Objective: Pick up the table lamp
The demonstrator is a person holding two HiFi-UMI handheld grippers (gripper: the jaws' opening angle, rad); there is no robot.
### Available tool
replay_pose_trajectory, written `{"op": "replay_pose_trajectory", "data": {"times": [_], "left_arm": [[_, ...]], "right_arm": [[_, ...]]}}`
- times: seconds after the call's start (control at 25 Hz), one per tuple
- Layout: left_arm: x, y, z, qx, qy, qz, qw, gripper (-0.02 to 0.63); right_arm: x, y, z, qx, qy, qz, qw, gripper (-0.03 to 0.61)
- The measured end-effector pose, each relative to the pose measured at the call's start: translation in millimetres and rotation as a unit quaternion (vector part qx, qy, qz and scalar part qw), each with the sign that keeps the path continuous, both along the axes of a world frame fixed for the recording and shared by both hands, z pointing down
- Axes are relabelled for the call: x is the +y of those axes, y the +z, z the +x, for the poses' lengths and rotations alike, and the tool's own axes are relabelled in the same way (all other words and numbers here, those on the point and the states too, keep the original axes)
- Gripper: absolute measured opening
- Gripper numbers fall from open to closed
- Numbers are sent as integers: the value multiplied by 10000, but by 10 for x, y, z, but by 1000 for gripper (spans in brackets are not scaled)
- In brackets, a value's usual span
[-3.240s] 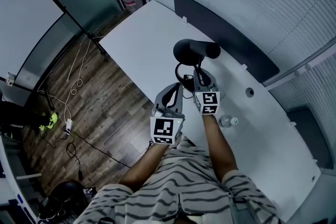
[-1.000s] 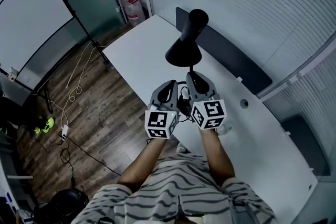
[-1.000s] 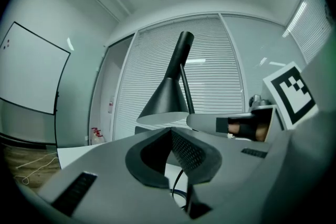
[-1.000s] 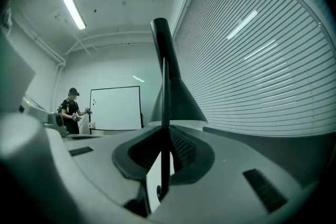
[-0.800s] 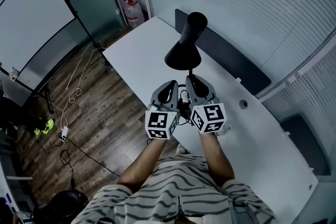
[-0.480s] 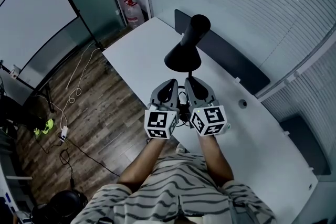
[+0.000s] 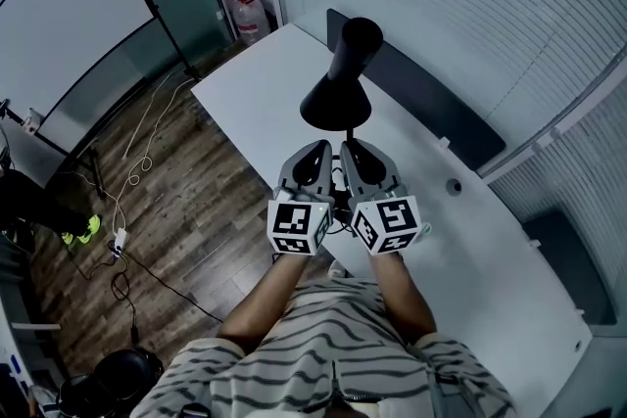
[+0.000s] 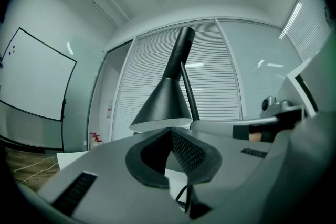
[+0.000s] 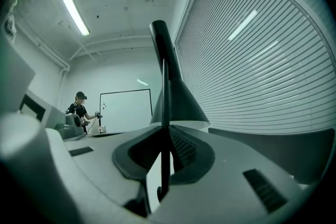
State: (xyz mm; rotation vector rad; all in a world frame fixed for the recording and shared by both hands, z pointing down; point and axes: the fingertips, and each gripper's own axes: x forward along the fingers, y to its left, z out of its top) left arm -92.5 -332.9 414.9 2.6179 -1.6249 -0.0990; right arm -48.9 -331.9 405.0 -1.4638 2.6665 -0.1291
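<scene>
The black table lamp (image 7: 333,103) stands upright above the white table (image 7: 245,93), its cone shade (image 8: 163,105) pointing down and its thin stem (image 9: 165,113) running up between my right gripper's pads. My right gripper (image 7: 355,152) is shut on that stem (image 7: 348,134) just under the shade. Beside it on the left, my left gripper (image 7: 318,155) has its pads meeting at the tips (image 8: 170,131) with nothing seen between them; the lamp stem passes to its right. A black wire (image 7: 339,209) of the lamp hangs between the two grippers.
A dark panel (image 7: 431,108) runs along the table's far edge, with a round cable hole (image 7: 453,184) near it. A whiteboard on a stand (image 7: 69,5), floor cables (image 7: 137,152) and a water jug (image 7: 243,10) lie to the left. A person (image 9: 80,110) stands by the whiteboard.
Three seconds ago the lamp lay tipped on the table; it now stands upright in my right gripper. Over the last second both grippers and the lamp shifted slightly left.
</scene>
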Motion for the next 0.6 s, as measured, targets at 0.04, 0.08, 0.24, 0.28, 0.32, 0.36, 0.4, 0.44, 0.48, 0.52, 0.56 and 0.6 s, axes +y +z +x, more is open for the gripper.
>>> {"op": "replay_pose_trajectory", "data": {"times": [0.04, 0.08, 0.24, 0.28, 0.32, 0.36, 0.4, 0.44, 0.48, 0.52, 0.56, 0.6], "left_arm": [[3, 6, 14, -10, 8, 12, 10000, 8], [9, 8, 23, -19, 12, 22, 10000, 8], [47, -25, 0, -20, -3, 37, 10000, 8], [61, -32, -4, -25, 0, 41, 10000, 8], [78, -34, -8, -28, 5, 47, 10000, 8], [98, -30, -13, -33, 8, 53, 10000, 8], [119, -25, -20, -38, 10, 58, 10000, 8], [139, -22, -24, -43, 15, 62, 10000, 8], [155, -21, -26, -50, 24, 68, 10000, 8], [167, -24, -26, -60, 36, 79, 9999, 8], [175, -30, -25, -71, 49, 92, 9999, 8], [182, -37, -24, -82, 62, 107, 9999, 8]], "right_arm": [[4, 9, 3, 0, -9, 2, 10000, 44], [10, 15, 6, -6, -15, 3, 10000, 44], [43, -21, -1, -55, -28, 29, 10000, 44], [56, -32, -4, -65, -26, 43, 10000, 44], [74, -35, -6, -75, -23, 54, 10000, 44], [95, -30, -10, -83, -21, 62, 9999, 44], [116, -21, -14, -90, -19, 65, 9999, 44], [137, -10, -19, -95, -18, 63, 9999, 44], [154, -1, -23, -97, -19, 55, 9999, 44], [166, 6, -27, -97, -21, 47, 9999, 44], [174, 10, -32, -95, -23, 41, 9999, 44], [181, 13, -38, -92, -26, 35, 9999, 44]]}}
